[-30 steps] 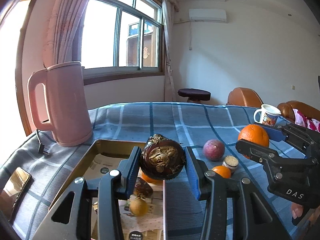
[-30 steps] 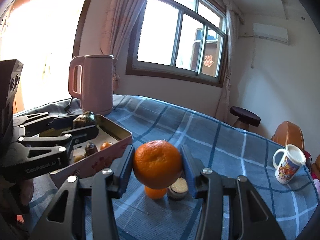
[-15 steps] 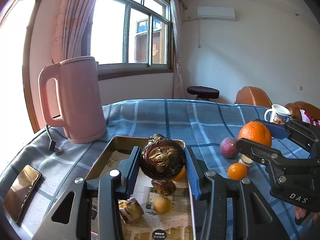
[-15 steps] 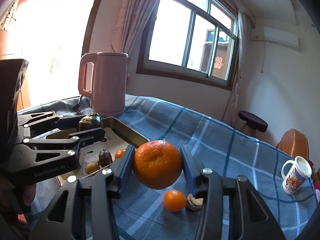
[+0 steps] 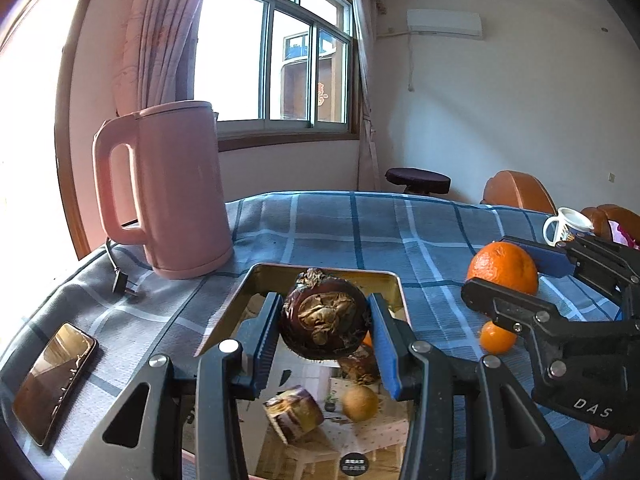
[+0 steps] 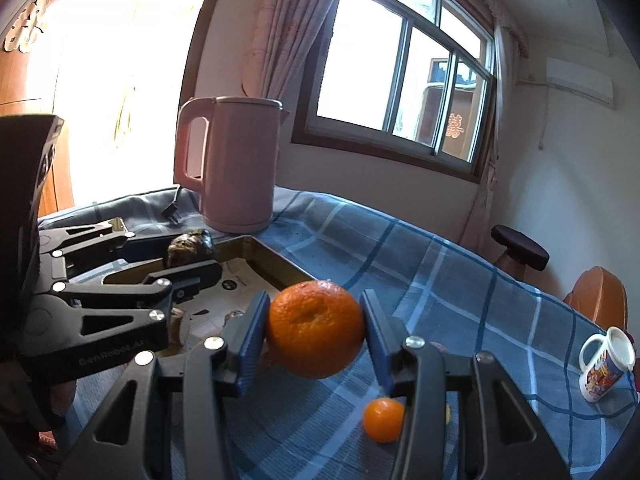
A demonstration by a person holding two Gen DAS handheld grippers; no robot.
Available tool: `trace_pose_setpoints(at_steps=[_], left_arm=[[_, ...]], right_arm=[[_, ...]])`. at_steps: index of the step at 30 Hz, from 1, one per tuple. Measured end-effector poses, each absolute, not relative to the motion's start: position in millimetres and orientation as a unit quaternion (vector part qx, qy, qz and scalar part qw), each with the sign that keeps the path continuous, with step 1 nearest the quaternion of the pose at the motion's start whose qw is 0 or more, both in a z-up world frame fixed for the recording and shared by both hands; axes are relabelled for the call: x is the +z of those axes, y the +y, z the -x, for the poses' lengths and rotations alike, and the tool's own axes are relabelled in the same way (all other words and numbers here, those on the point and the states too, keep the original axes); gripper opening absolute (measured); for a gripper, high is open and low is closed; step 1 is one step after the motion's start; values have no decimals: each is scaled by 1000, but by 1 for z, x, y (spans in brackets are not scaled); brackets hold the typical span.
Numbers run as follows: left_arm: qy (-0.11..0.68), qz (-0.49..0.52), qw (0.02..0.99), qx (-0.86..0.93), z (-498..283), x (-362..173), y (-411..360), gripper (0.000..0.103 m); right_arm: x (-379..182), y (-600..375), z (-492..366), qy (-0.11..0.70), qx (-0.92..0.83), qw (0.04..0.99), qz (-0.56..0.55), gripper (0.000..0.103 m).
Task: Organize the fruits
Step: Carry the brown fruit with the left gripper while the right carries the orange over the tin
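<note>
My left gripper [image 5: 324, 344] is shut on a dark brown shrivelled fruit [image 5: 323, 316], held above the gold metal tray [image 5: 256, 284]. Inside the tray lie a small yellow-brown fruit [image 5: 360, 402], a cut purple fruit [image 5: 294, 412] and another dark piece [image 5: 360, 366]. My right gripper [image 6: 314, 332] is shut on a large orange [image 6: 316, 328], hanging over the blue checked cloth just right of the tray [image 6: 276, 266]. In the left wrist view that orange [image 5: 502, 266] shows at right. A small mandarin [image 6: 383, 419] lies on the cloth below it.
A pink kettle [image 5: 168, 196] stands behind the tray at left, its plug [image 5: 120, 282] on the cloth. A phone [image 5: 54, 376] lies at the near left. A printed mug [image 6: 606, 364] stands far right. A stool [image 5: 418, 180] and brown chairs [image 5: 518, 194] are beyond the table.
Both grippers have shifted left with their fruit. The dark fruit is now over the tray's middle, and the orange has come up beside the tray's right rim.
</note>
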State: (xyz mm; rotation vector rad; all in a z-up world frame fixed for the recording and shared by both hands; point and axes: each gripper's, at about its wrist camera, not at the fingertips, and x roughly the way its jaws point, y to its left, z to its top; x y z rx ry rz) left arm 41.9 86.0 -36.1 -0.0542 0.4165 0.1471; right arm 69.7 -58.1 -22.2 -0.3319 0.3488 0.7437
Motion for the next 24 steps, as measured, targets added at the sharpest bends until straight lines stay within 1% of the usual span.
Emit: trace_pose_setpoints(at_steps=[14,24], left_arm=[[226,51,965,121,-44,-39,131,45],[254,58,957,131,-48,-49,145,45]], right_arm=[[-29,-28,-77,193,386,888,156,49],[-43,7,-70,210,405,871,184,49]])
